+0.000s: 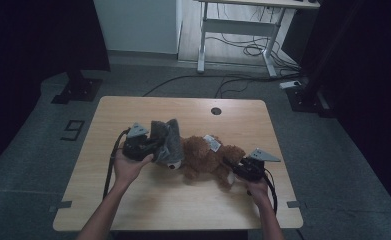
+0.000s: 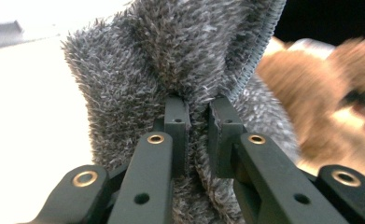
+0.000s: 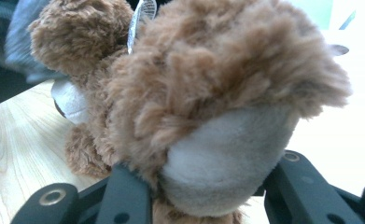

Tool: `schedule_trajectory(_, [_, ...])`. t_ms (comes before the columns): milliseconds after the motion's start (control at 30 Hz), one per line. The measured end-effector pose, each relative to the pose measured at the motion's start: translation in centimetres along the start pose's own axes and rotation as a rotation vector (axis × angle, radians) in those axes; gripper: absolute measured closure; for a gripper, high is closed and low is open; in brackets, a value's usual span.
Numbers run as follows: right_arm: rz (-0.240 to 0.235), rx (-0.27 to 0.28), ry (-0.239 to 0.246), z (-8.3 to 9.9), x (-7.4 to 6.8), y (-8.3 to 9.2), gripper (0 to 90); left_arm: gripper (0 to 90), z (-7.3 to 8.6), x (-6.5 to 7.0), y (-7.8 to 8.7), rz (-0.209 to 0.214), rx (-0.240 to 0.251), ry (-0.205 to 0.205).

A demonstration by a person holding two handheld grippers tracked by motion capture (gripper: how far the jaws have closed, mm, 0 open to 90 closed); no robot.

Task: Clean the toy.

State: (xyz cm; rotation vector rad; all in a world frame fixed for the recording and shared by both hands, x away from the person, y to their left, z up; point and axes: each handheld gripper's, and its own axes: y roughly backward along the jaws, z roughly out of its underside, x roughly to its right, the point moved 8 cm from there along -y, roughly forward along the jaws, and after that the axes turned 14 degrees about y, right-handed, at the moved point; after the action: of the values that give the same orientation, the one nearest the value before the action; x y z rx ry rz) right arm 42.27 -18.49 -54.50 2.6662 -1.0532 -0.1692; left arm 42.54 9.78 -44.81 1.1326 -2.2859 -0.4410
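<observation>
A brown teddy bear point(image 1: 205, 157) lies across the middle of the wooden table point(image 1: 183, 205). A grey fuzzy garment point(image 1: 167, 140) covers its head end, at the left. My left gripper point(image 1: 155, 146) is shut on a fold of that grey fabric point(image 2: 171, 60), which bunches between the two jaws of the left gripper point(image 2: 199, 114). Beyond the fabric, the bear's brown fur point(image 2: 292, 84) shows blurred. My right gripper point(image 1: 231, 166) is at the bear's other end. Its jaws are shut on a foot with a pale sole point(image 3: 227, 154), one jaw on either side. A white tag point(image 3: 140, 18) sticks up from the bear.
A round cable hole point(image 1: 216, 111) sits near the table's far edge. On the floor behind stand a white desk frame point(image 1: 240, 30) with loose cables and black stand bases point(image 1: 77, 90). Bare tabletop lies in front of the bear.
</observation>
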Motion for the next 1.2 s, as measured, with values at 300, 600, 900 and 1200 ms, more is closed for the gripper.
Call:
schedule_trajectory(300, [-0.010, 0.006, 0.020, -0.1, -0.3, 0.0, 63.8, 79.3, -2.4, 6.4, -6.7, 0.108, -0.111, -0.046])
schedule_trajectory(600, [-0.003, -0.006, 0.035, -0.1, -0.2, 0.2, 63.9, 79.3, -0.1, 5.6, -8.8, 0.105, -0.179, 0.004])
schedule_trajectory(900, [-0.013, -0.009, 0.024, 0.0, -0.1, 0.1, 63.9, 79.4, 2.5, 0.7, -6.3, 0.077, -0.202, 0.049])
schedule_trajectory(1200, [-0.020, -0.006, 0.008, 0.1, -0.1, 0.0, 64.1, 79.4, 1.9, -1.0, -2.8, -0.007, -0.152, -0.003])
